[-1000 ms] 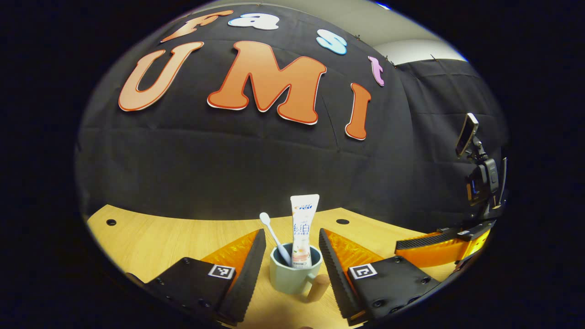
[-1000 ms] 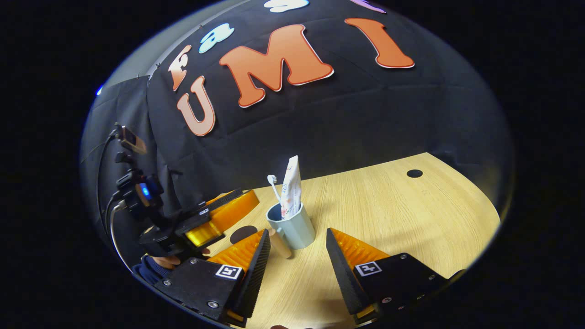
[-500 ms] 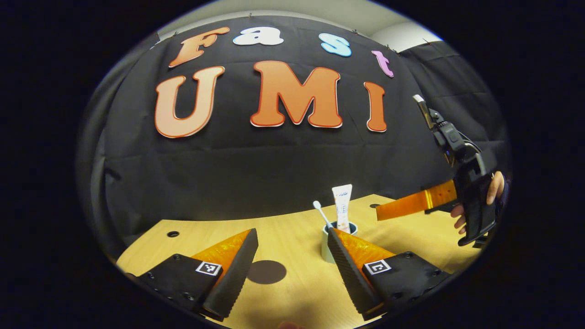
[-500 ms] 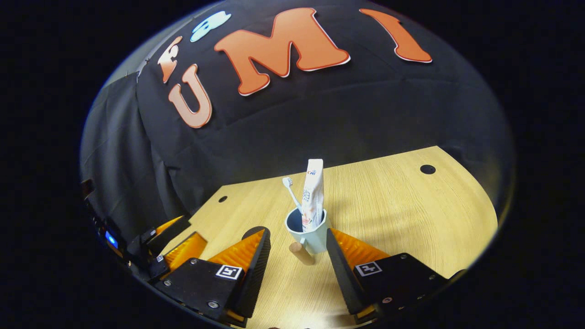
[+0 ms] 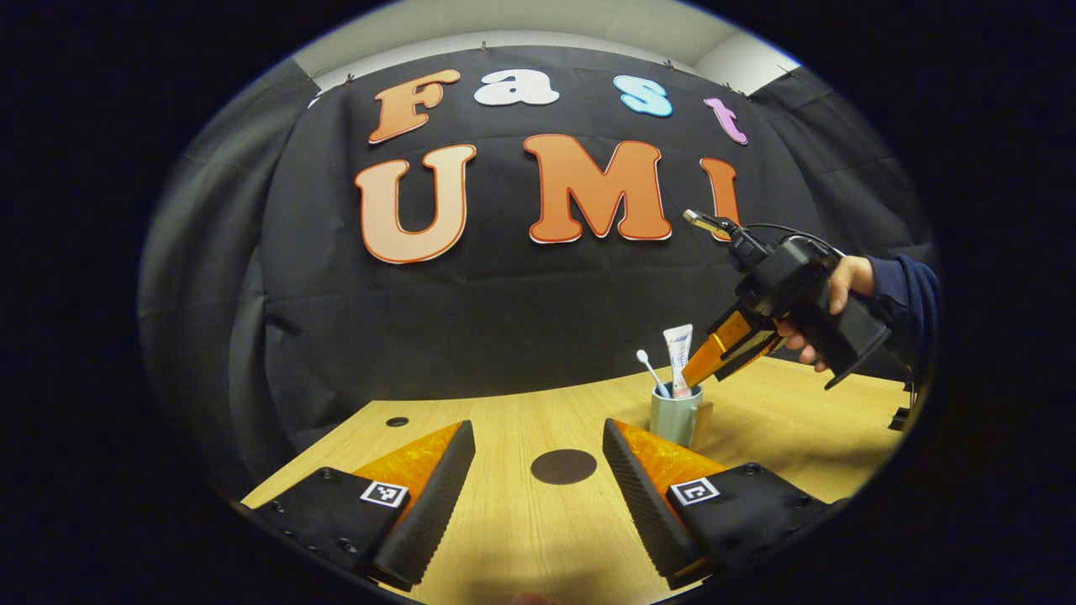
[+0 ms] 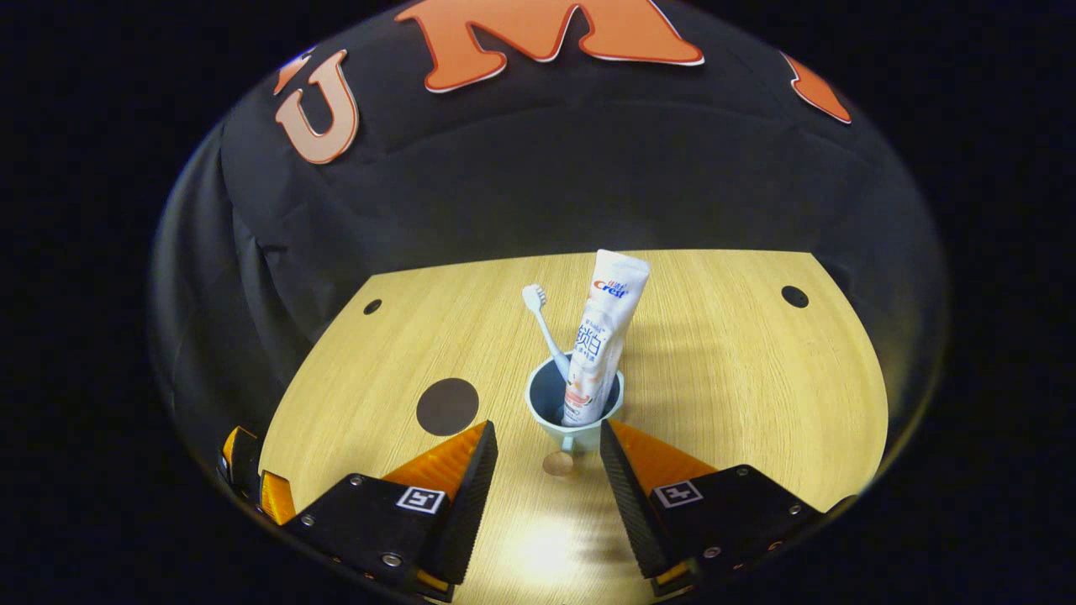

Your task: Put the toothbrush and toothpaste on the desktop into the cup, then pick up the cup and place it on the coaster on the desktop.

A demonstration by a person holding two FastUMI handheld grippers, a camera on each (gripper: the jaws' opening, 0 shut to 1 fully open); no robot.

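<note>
Right tongs (image 6: 546, 458) gape wide above the cup (image 6: 574, 410) at frame centre. Left tongs (image 5: 538, 470) gape wide too, coaster (image 5: 563, 466) between them on bare bench (image 5: 521, 546).

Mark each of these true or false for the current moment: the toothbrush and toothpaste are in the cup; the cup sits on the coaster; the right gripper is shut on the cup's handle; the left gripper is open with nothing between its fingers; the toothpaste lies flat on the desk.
1. The toothbrush and toothpaste stand in the cup. True.
2. The cup sits on the coaster. False: the dark round coaster lies bare on the desk, beside the cup and apart from it.
3. The right gripper is shut on the cup's handle. False: its jaws are open, with the handle in the gap between them.
4. The left gripper is open with nothing between its fingers. True.
5. The toothpaste lies flat on the desk. False: it stands upright in the cup.
</note>
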